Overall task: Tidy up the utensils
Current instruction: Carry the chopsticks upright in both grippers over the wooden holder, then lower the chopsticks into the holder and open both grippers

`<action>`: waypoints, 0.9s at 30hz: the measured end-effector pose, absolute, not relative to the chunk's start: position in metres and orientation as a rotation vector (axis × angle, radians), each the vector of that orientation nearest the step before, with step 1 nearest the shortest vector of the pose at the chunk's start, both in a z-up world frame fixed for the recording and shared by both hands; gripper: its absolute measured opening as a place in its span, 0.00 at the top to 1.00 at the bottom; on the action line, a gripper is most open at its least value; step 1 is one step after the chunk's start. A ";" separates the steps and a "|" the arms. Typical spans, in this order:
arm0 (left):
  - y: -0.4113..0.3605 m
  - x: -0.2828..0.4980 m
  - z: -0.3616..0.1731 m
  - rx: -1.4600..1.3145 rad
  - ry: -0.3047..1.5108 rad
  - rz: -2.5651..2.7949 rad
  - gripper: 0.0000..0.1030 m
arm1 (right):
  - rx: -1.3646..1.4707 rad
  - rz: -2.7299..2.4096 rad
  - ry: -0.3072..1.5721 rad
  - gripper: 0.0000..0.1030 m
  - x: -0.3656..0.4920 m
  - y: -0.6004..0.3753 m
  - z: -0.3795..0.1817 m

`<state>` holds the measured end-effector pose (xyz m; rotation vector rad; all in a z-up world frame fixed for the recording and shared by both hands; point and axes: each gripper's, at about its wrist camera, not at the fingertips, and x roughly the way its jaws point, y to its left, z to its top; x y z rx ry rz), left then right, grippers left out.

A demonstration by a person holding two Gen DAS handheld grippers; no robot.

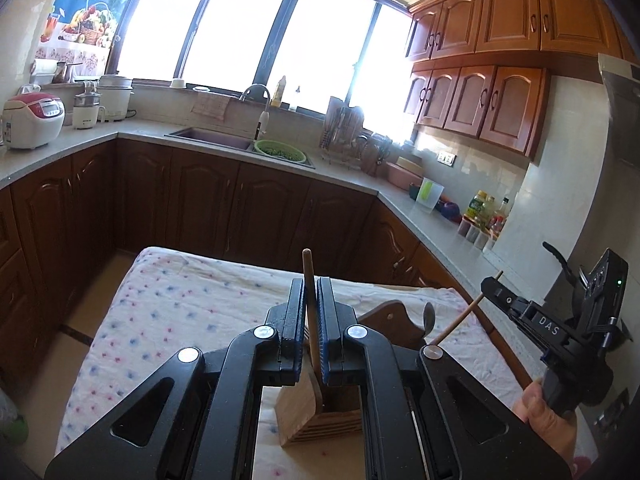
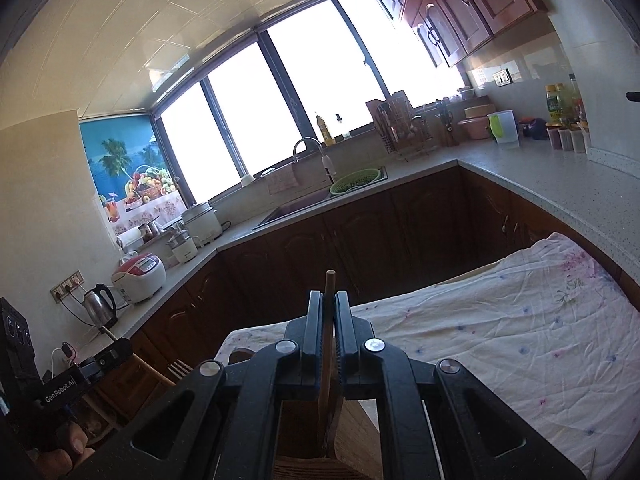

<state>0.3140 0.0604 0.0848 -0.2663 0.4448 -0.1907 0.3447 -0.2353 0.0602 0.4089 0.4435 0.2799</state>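
Note:
My left gripper (image 1: 311, 280) is shut on the thin wooden handle of a utensil (image 1: 308, 268) that stands upright, its lower end going down into a slatted wooden holder (image 1: 316, 420) on the cloth-covered table (image 1: 180, 312). My right gripper (image 2: 328, 294) is shut on another wooden-handled utensil (image 2: 330, 280), also above a wooden holder (image 2: 352, 432). The right gripper also shows in the left wrist view (image 1: 490, 282), holding its stick at a slant. A metal spoon (image 1: 428, 318) and a fork (image 2: 180, 368) stick up from a dark wooden rack (image 1: 394, 318).
The table wears a white floral cloth (image 2: 520, 328). Dark wood cabinets (image 1: 200, 200) and a grey counter (image 1: 440, 232) ring the room, with a sink (image 1: 216, 138), green colander (image 1: 280, 151), rice cooker (image 1: 34, 120), kettle (image 2: 100, 306) and bottles (image 1: 486, 210).

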 end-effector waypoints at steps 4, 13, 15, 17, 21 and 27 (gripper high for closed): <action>0.055 0.318 0.077 -0.241 0.465 -0.188 0.94 | 0.376 0.291 0.457 0.95 0.344 -0.230 0.063; 0.055 0.321 0.081 -0.231 0.481 -0.182 0.94 | 0.376 0.279 0.486 0.95 0.349 -0.230 0.063; 0.056 0.322 0.080 -0.237 0.490 -0.180 0.93 | 0.374 0.279 0.492 0.94 0.350 -0.230 0.064; 0.056 0.322 0.081 -0.244 0.501 -0.182 0.93 | 0.374 0.290 0.499 0.90 0.351 -0.229 0.065; 0.060 0.313 0.084 -0.270 0.501 -0.183 0.54 | 0.405 0.317 0.497 0.56 0.346 -0.233 0.069; 0.071 0.281 0.092 -0.306 0.464 -0.140 0.17 | 0.476 0.331 0.426 0.11 0.318 -0.255 0.085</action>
